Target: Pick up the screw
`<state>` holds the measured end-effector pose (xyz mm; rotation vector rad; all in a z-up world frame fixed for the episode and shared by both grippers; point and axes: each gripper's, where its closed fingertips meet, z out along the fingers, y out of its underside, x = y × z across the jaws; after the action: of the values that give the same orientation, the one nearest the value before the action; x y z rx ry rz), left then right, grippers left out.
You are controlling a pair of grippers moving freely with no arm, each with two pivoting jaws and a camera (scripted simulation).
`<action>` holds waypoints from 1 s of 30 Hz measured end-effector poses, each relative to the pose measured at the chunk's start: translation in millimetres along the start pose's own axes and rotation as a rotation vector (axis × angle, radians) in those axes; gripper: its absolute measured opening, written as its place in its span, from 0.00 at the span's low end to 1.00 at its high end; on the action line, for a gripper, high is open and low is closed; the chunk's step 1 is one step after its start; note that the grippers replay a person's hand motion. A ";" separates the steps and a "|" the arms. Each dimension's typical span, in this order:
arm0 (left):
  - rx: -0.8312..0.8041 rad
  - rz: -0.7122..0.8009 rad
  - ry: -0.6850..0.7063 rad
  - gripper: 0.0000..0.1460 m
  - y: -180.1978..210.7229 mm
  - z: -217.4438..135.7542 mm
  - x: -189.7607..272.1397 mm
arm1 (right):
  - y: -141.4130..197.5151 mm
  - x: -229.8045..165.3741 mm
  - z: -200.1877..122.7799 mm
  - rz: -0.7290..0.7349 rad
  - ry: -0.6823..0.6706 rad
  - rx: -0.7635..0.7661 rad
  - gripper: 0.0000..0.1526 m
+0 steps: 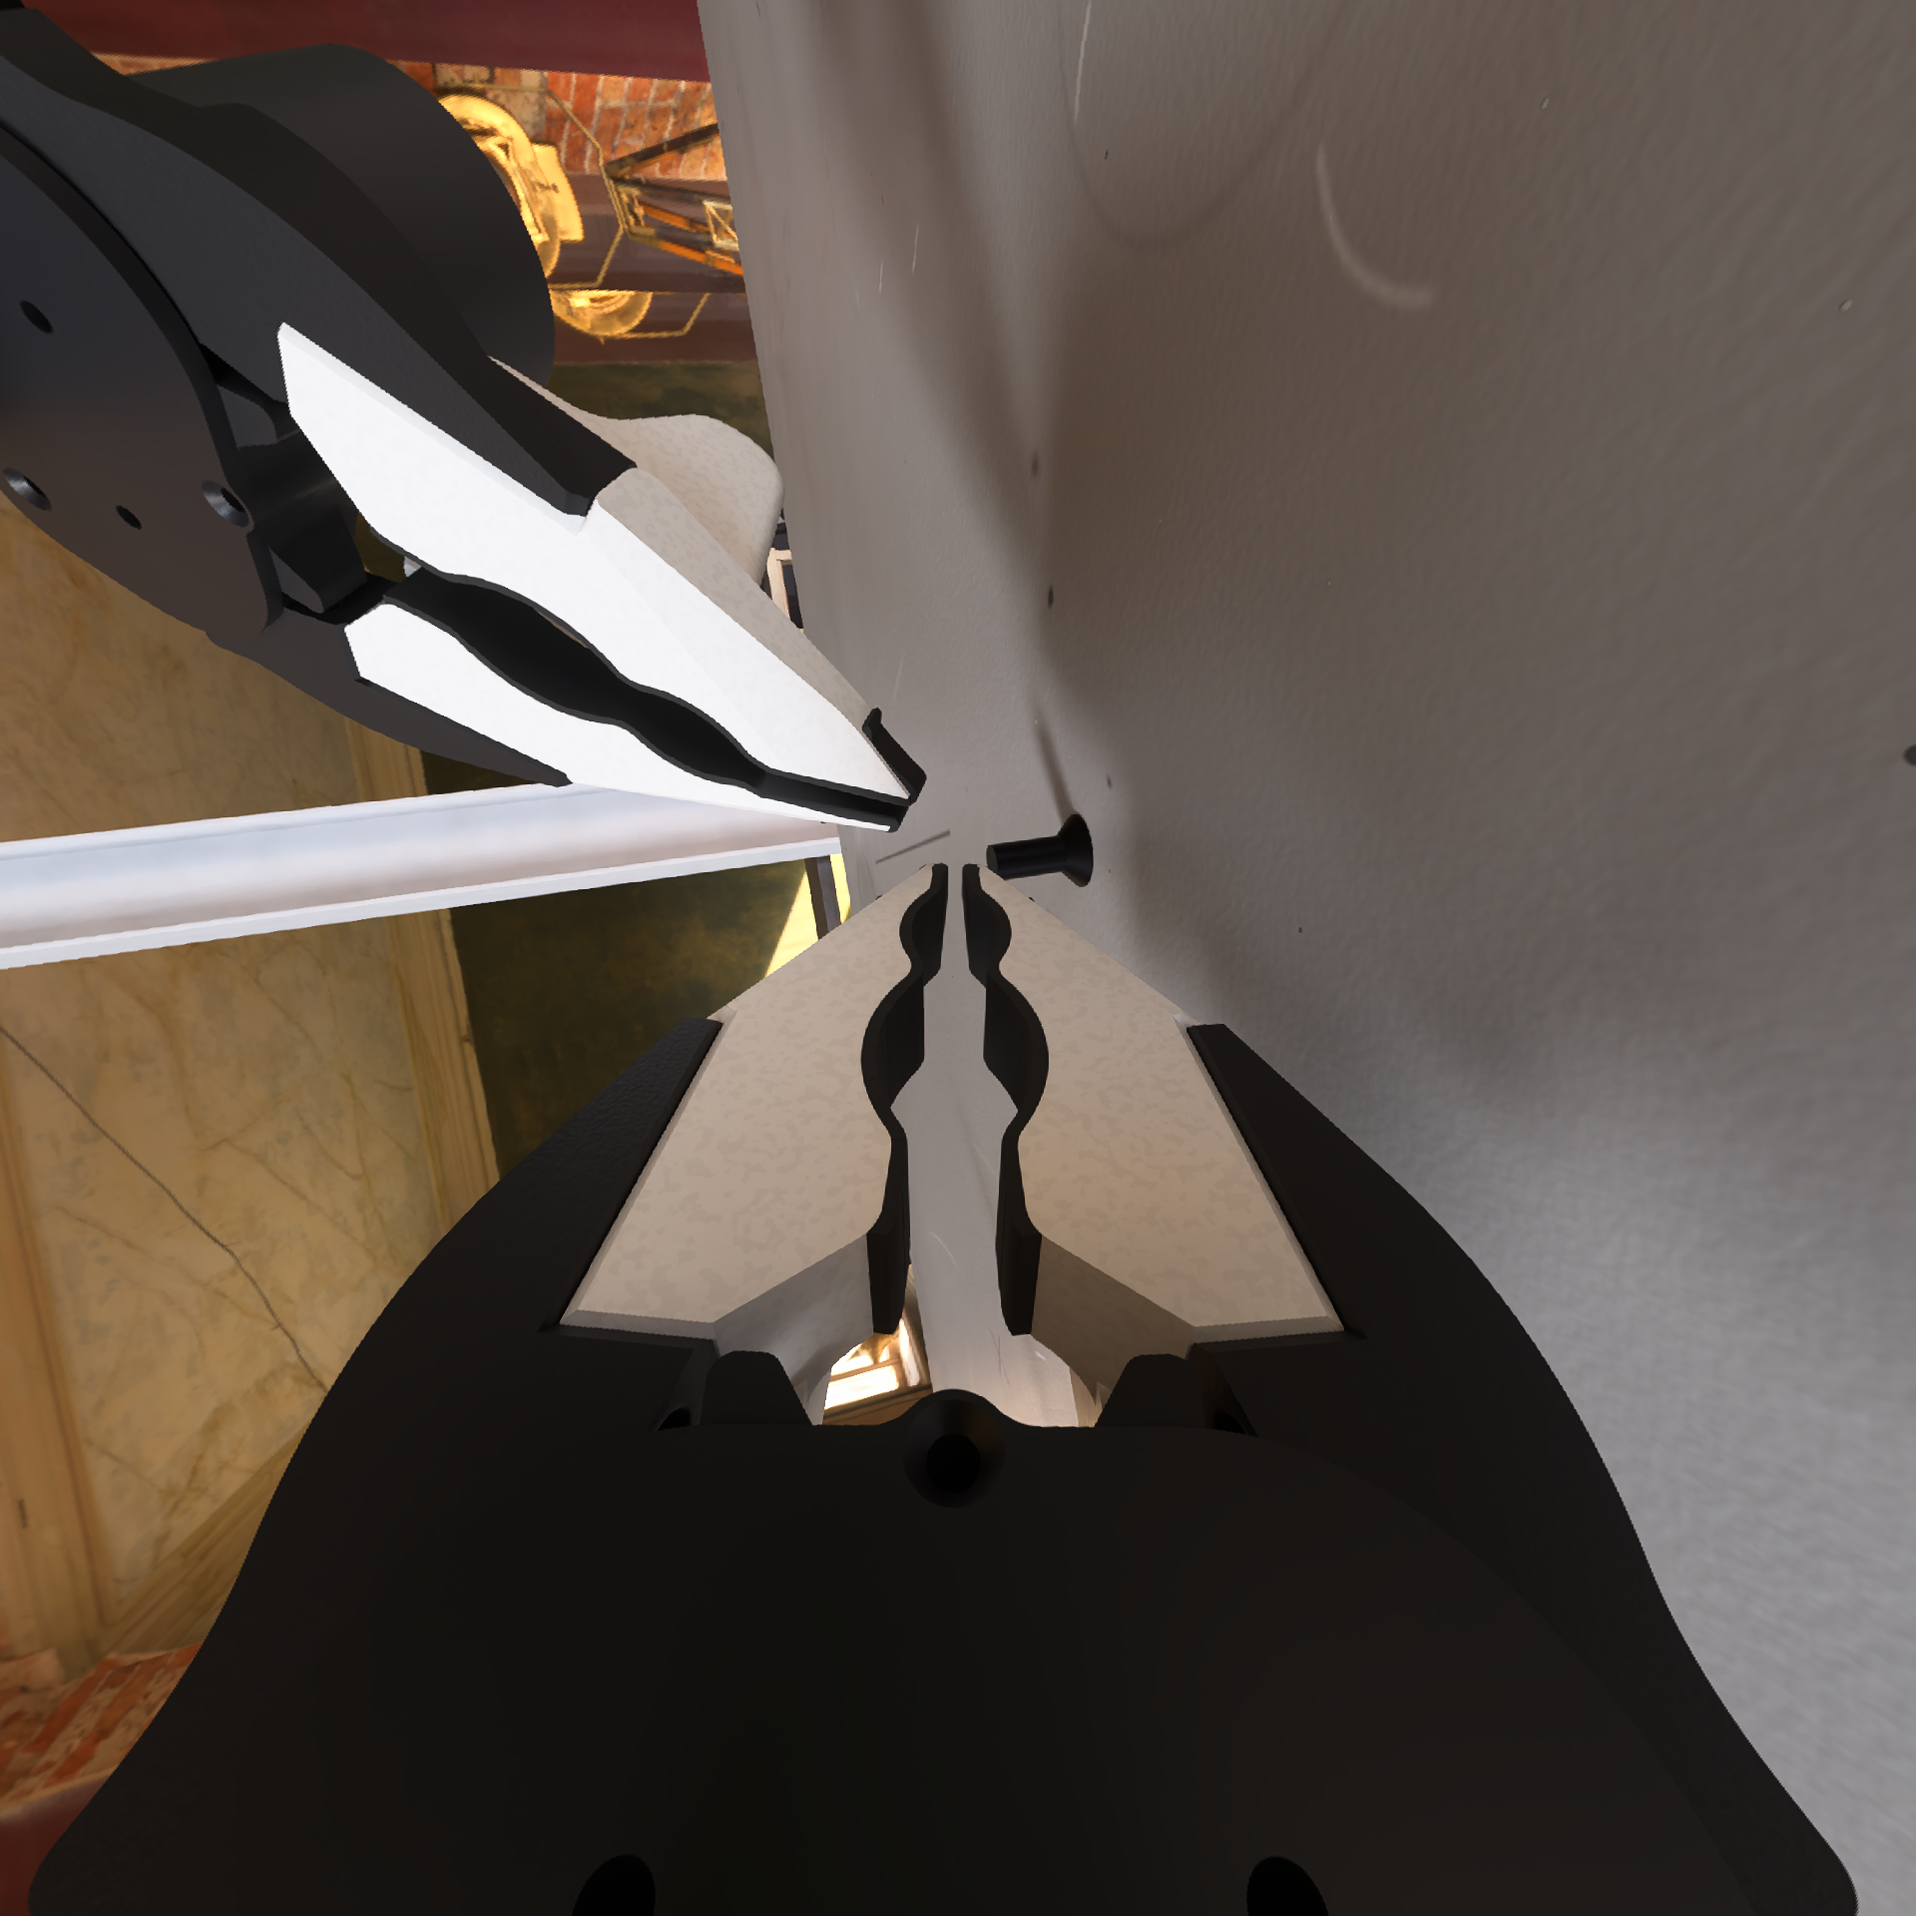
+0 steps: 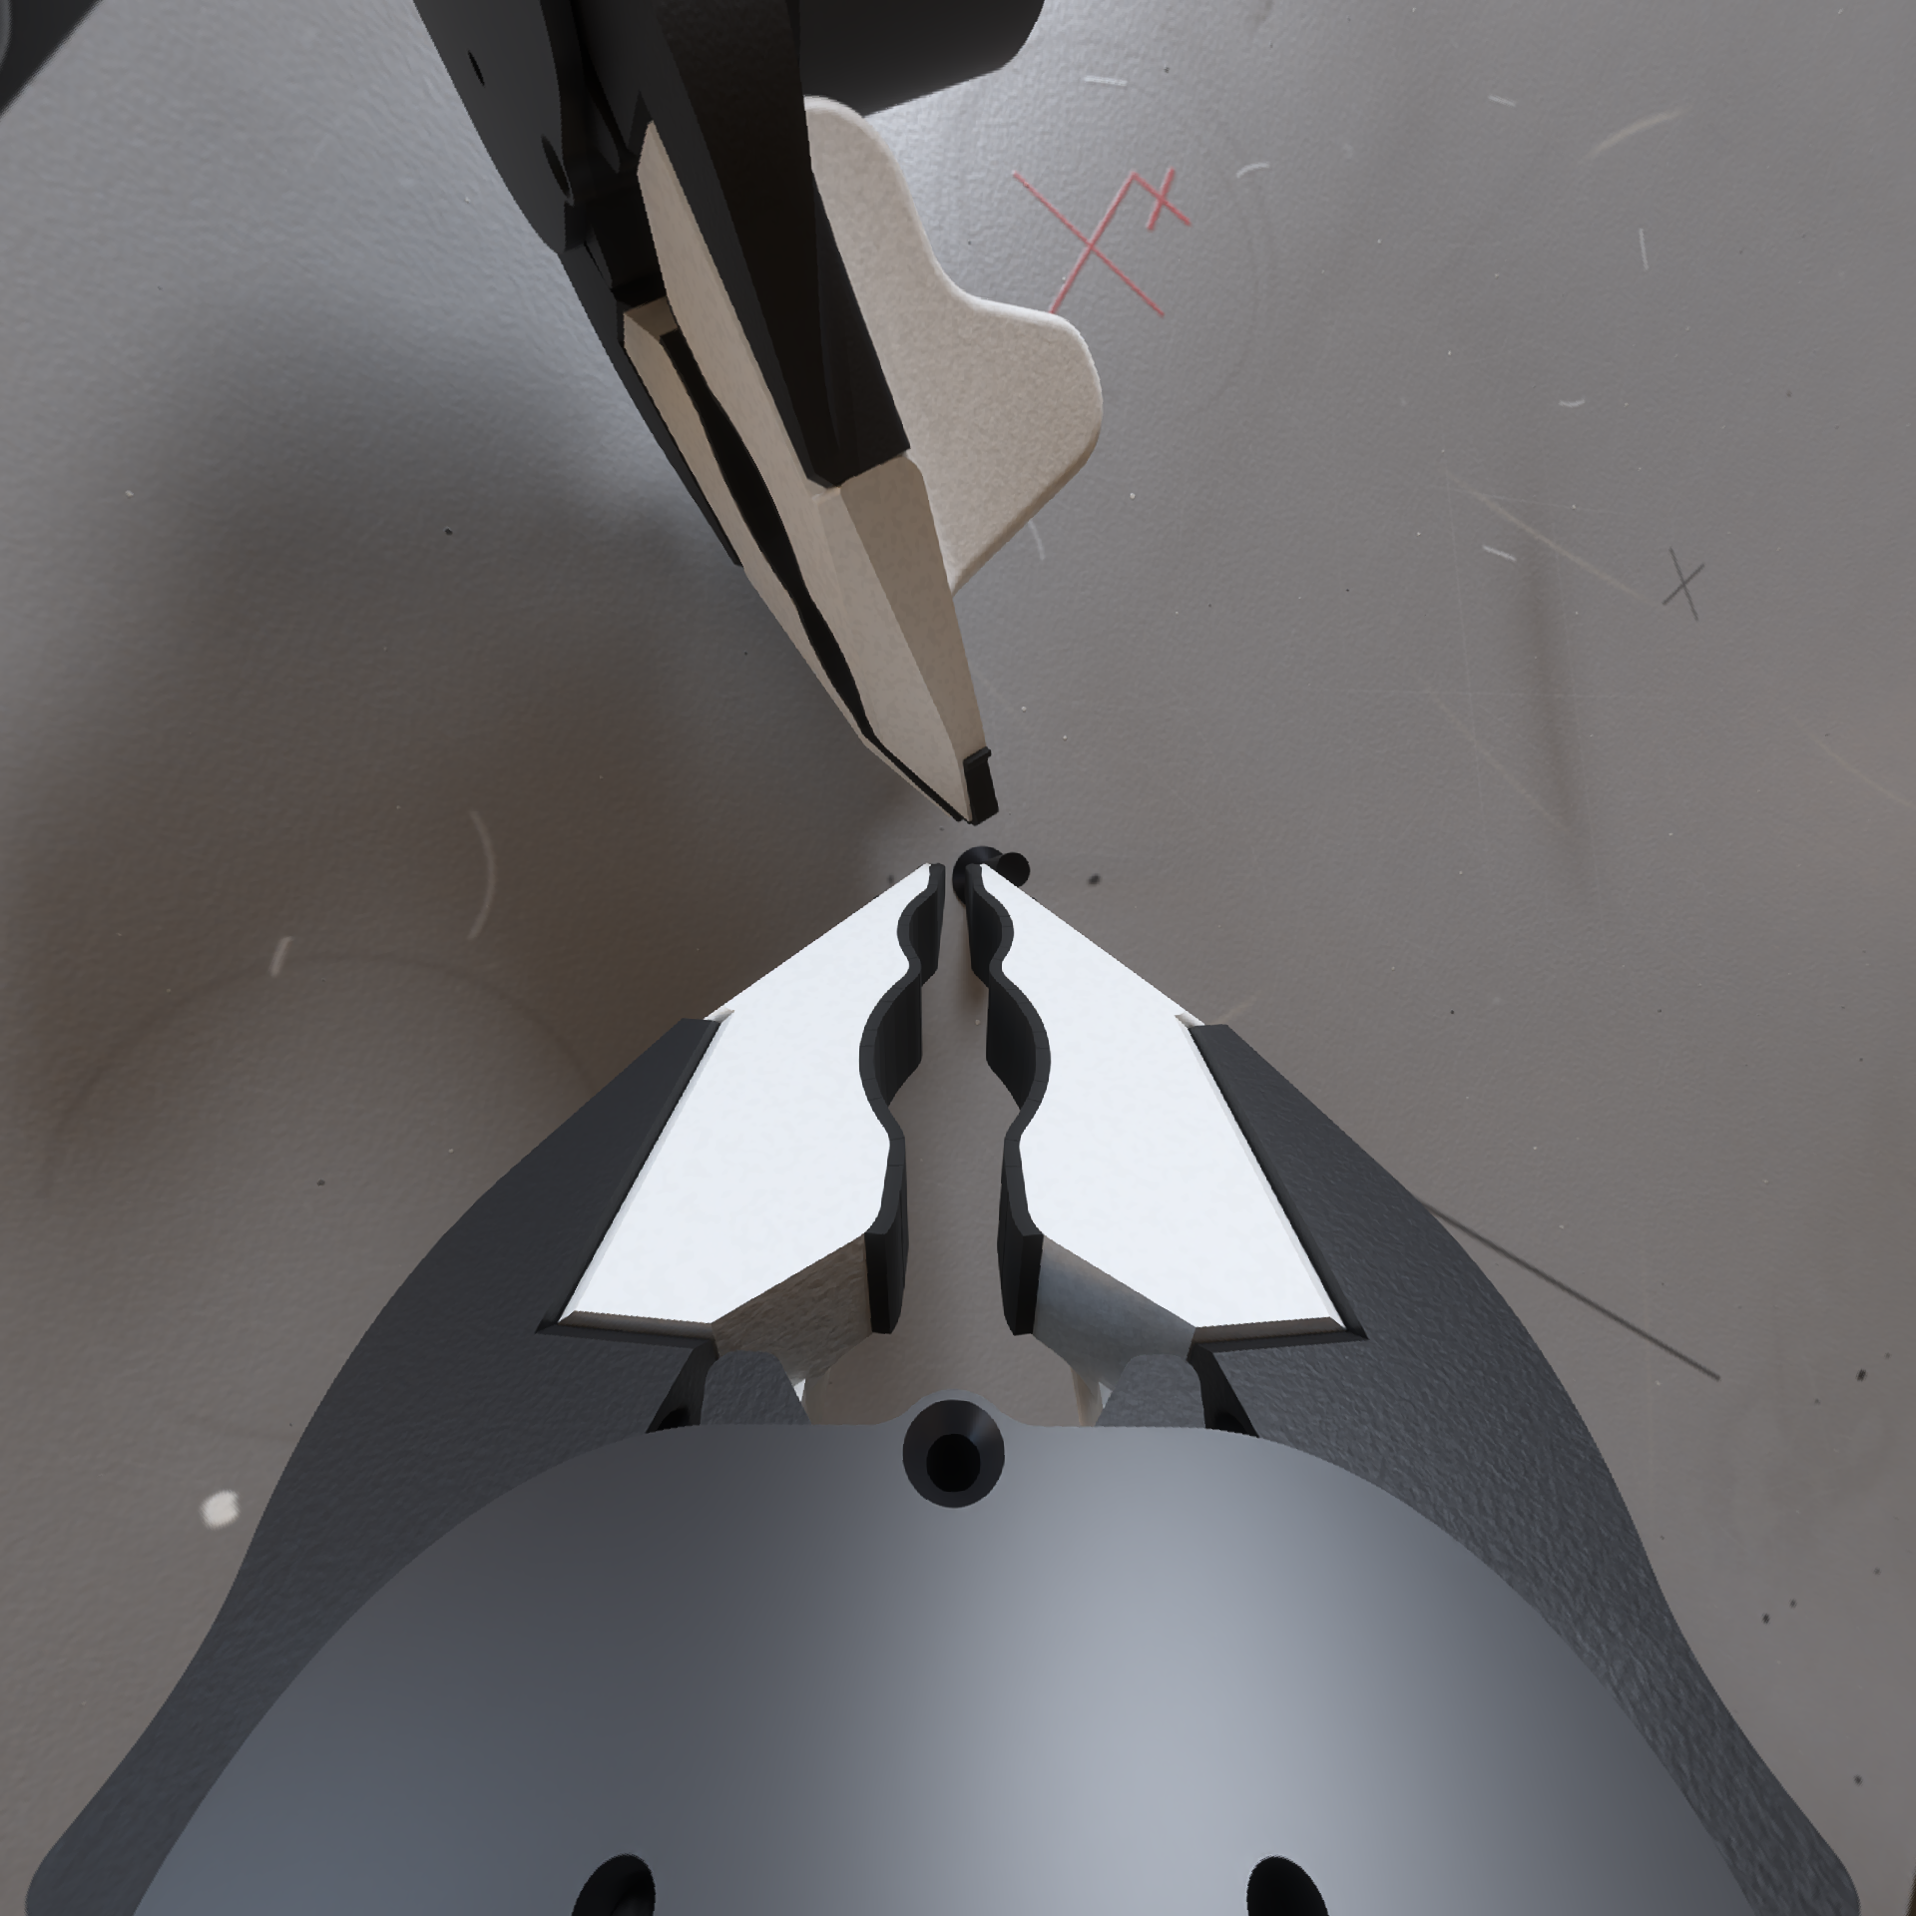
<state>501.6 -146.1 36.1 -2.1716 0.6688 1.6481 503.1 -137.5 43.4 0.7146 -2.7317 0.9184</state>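
A small black screw (image 1: pixel 1042 855) lies on its side on the grey table (image 1: pixel 1452 933), just right of my left gripper's tips. My left gripper (image 1: pixel 954 876) is shut and empty, low over the table. My right gripper (image 1: pixel 902 807) comes in from the upper left, shut and empty, its tips just left of the screw and apart from it. In the right wrist view the screw (image 2: pixel 1001 866) shows just past my right gripper's (image 2: pixel 952 876) tips, partly hidden by the right fingertip. The left gripper (image 2: pixel 969 804) points down from above, its tips close to the screw.
The grey table (image 2: pixel 1452 933) is scratched and bears red pen marks (image 2: pixel 1104 244). In the left wrist view the table's edge (image 1: pixel 772 415) runs close to the left of both grippers, with a white bar (image 1: pixel 311 871) and the room beyond it.
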 end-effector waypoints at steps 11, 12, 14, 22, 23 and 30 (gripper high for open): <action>-0.013 -0.006 0.005 0.02 2.7 1.3 0.6 | -2.4 2.0 2.9 0.022 0.012 -0.001 0.02; -0.016 -0.009 0.008 0.02 3.2 1.6 0.9 | -2.3 2.3 3.4 0.033 0.012 -0.002 0.02; -0.031 -0.016 0.011 0.02 5.6 2.6 0.9 | -2.3 4.3 4.8 0.071 0.017 -0.007 0.03; -0.073 -0.062 0.008 0.02 14.8 5.1 -2.0 | -3.5 14.7 6.7 0.180 0.060 -0.010 0.03; -0.078 -0.064 0.005 0.02 15.6 5.2 -2.8 | -3.9 15.7 6.5 0.189 0.065 -0.009 0.03; -0.094 -0.083 -0.016 0.02 19.1 5.3 -7.7 | -6.4 21.4 4.2 0.218 0.098 -0.007 0.03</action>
<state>485.2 -158.0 42.4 -2.2167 0.4991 1.6835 487.6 -152.7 50.0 0.3636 -2.7615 0.9586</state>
